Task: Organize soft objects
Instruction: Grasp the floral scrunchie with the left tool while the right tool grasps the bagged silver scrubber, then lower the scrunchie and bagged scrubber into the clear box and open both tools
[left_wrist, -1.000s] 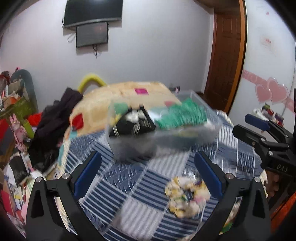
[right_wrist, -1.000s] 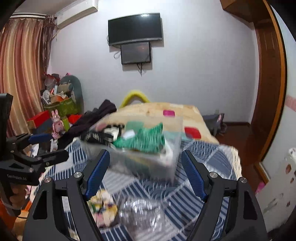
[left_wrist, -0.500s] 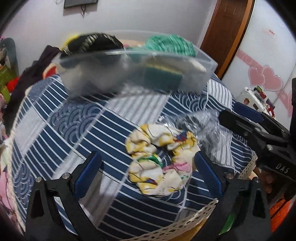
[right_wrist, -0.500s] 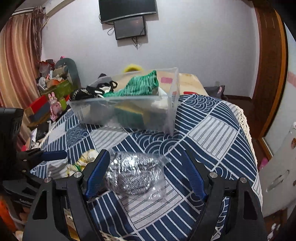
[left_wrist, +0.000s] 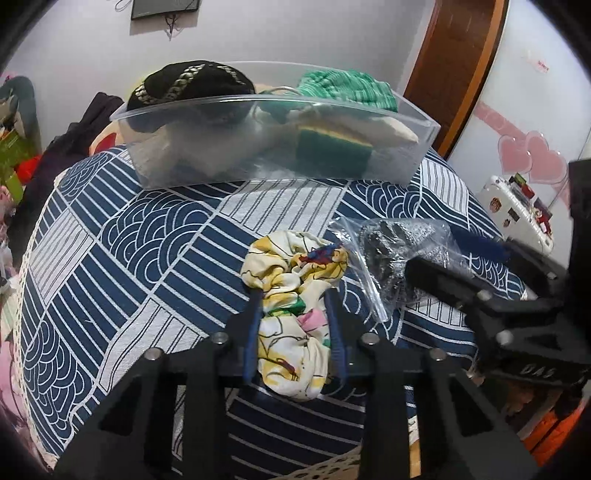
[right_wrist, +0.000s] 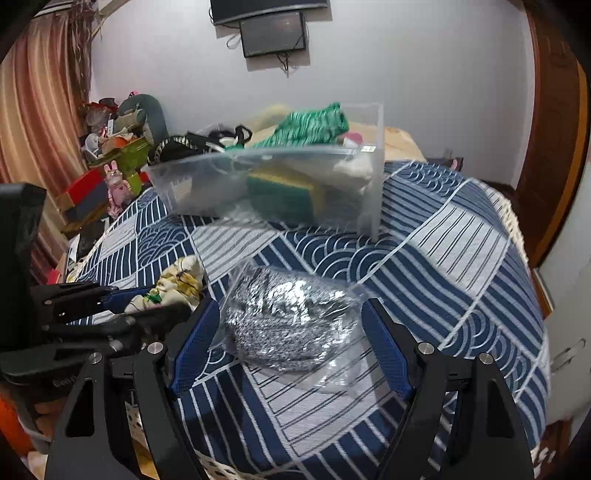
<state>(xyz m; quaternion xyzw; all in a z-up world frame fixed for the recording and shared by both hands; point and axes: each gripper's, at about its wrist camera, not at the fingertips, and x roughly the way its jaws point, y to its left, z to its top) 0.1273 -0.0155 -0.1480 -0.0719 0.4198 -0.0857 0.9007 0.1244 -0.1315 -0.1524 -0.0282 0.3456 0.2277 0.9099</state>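
Note:
A floral cream scrunchie (left_wrist: 295, 291) lies on the blue patterned tablecloth (left_wrist: 147, 258); my left gripper (left_wrist: 295, 295) is shut on its near part. It also shows in the right wrist view (right_wrist: 177, 284). A steel scourer in a clear bag (right_wrist: 284, 317) lies beside it; my right gripper (right_wrist: 290, 314) is open with a finger on each side of the bag. The bag also shows in the left wrist view (left_wrist: 399, 251). A clear plastic bin (left_wrist: 417, 147) at the back holds a green knit cloth (left_wrist: 347, 88), a black item (left_wrist: 192, 83) and a green-yellow sponge (left_wrist: 332, 151).
The table edge with lace trim (left_wrist: 325, 465) is just below the grippers. Cluttered boxes and toys (right_wrist: 114, 155) stand to the left, a wooden door (left_wrist: 454, 66) to the right. The right gripper's body (left_wrist: 517, 302) sits close beside the left one.
Both grippers dropped toward the table and moved forward. The left gripper closed from wide open onto the scrunchie. The right gripper's fingers came down around the bagged scourer.

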